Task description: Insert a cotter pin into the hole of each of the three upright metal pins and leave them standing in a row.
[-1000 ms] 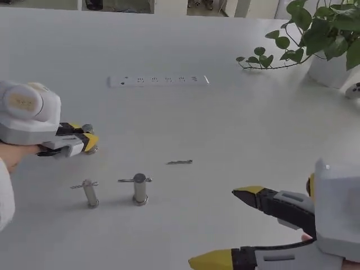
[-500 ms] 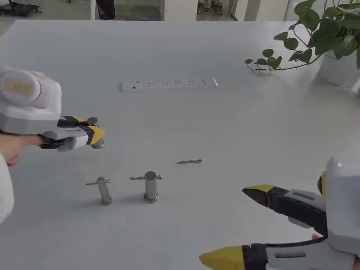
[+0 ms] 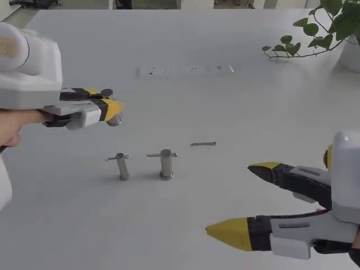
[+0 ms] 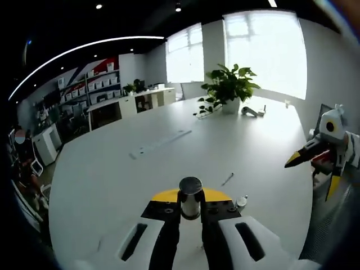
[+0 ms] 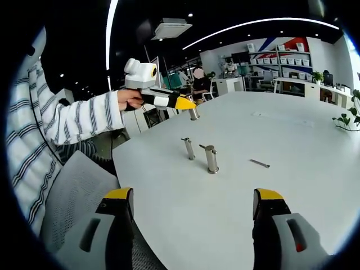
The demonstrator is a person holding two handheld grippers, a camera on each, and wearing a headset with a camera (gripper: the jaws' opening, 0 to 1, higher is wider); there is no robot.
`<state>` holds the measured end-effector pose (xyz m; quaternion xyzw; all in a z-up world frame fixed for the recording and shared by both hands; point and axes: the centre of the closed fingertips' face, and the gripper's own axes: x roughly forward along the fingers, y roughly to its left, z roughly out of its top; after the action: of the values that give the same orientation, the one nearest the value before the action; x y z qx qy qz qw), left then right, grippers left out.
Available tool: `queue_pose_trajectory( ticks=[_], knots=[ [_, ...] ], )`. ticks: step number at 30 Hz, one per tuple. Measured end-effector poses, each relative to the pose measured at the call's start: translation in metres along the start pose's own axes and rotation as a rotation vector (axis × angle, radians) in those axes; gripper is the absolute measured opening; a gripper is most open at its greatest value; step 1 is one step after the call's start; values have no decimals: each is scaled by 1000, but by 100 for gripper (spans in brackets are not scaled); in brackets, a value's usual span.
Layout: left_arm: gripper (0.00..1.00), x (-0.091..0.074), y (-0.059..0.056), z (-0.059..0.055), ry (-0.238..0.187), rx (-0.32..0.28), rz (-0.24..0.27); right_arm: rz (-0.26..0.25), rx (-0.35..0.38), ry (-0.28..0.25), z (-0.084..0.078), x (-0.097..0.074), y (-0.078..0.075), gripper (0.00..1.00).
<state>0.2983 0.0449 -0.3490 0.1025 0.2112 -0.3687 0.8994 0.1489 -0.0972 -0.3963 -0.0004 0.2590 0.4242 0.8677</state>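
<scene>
Steel pin (image 4: 190, 198) stands clamped upright in the left tool (image 4: 190, 209) (head view hides its middle). Right tool (image 3: 229, 197) gapes wide. Loose cotter pin (image 3: 203, 144) lies nine-to-three on the counter (image 3: 253, 112), at three o'clock of the nearer standing pin (image 3: 166, 163).

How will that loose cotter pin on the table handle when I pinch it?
The cotter pin looks thin and lies flat on the smooth table, so it may skid if nudged. Slim metal, so likely light and stiff, yet hard for broad jaws to grip.

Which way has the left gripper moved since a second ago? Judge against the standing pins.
Yes. The left gripper, shut on a metal pin, has moved up the head view, away from the two standing pins, toward the power strip.
</scene>
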Motion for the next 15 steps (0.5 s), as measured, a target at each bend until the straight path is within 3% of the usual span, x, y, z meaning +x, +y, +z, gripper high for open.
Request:
queue_pose_trajectory(
  ticks=[2, 3, 9, 13, 15],
  knots=[
    [9, -4, -11, 0, -7, -4, -15, -1, -5, 4, -1, 0, 1, 86],
    [9, -11, -24, 1, -9, 3, -20, 0, -6, 6, -2, 1, 1, 86],
    [9, -19, -49, -5, -14, -13, -16, 4, -14, 13, -5, 3, 4, 86],
    [9, -21, -60, -18, -3, -35, 6, 1, -8, 11, -6, 4, 2, 86],
    [9, -21, -68, -30, 24, -22, 1, 2, -7, 13, -7, 4, 3, 86]
  ],
)
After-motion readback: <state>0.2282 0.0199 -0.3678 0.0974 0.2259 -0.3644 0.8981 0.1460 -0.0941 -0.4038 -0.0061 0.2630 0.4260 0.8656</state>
